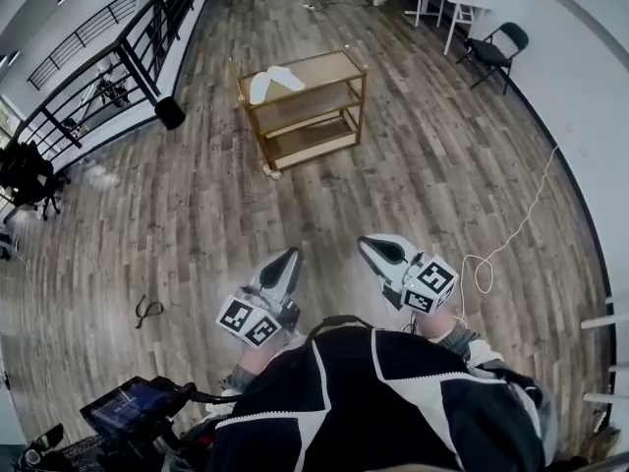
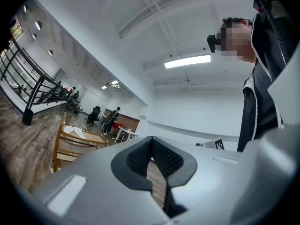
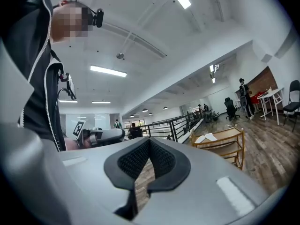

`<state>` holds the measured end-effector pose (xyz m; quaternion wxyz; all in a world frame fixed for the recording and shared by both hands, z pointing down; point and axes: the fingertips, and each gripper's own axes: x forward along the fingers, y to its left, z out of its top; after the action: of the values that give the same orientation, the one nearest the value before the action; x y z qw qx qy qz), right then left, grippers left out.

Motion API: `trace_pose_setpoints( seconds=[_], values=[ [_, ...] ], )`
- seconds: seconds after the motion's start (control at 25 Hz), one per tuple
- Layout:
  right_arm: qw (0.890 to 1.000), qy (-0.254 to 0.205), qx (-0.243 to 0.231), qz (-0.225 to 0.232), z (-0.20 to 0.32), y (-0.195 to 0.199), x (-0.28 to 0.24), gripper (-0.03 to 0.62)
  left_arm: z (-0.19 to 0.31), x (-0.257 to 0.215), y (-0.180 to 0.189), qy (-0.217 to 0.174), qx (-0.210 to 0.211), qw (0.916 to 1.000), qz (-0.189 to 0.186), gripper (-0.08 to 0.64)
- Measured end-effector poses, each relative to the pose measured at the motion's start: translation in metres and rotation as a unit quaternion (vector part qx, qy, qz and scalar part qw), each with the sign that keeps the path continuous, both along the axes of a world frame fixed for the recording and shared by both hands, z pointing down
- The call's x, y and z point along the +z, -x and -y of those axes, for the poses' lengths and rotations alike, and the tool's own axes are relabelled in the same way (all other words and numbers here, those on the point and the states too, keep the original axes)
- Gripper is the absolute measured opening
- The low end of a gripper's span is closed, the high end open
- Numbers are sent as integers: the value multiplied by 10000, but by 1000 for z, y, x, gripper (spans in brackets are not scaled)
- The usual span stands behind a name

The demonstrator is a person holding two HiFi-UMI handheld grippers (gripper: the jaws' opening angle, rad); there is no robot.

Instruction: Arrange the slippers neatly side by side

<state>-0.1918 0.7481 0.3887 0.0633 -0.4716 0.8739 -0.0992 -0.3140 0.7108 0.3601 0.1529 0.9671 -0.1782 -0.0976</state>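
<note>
Two white slippers (image 1: 273,81) lie crossed on the top shelf of a gold three-tier cart (image 1: 346,99), well ahead of me on the wood floor. They show small in the left gripper view as slippers (image 2: 74,131) and in the right gripper view as slippers (image 3: 206,138). My left gripper (image 1: 287,260) is held near my body, jaws shut with nothing between them. Beside it, my right gripper (image 1: 372,246) is likewise shut and empty. Both point toward the cart from a distance. In their own views the left gripper (image 2: 152,146) and right gripper (image 3: 149,148) show pads meeting.
A black railing (image 1: 108,62) runs along the left. A folding chair (image 1: 495,53) and a white table (image 1: 447,0) stand at the far right. A white cable (image 1: 516,234) trails on the floor at my right; a small black object (image 1: 148,309) lies at my left.
</note>
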Motion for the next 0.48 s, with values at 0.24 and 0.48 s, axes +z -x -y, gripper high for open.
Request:
trace_pose_setpoints(
  seconds=[0.24,0.48],
  values=[
    [10000,86,35,17,-8,-2,8,5,-10,8,-9,-11,183,9997,177,15],
    [9999,160,56,7,-16,-4,12,5,-18,8,-18,-116,273,9989,365,15]
  ],
)
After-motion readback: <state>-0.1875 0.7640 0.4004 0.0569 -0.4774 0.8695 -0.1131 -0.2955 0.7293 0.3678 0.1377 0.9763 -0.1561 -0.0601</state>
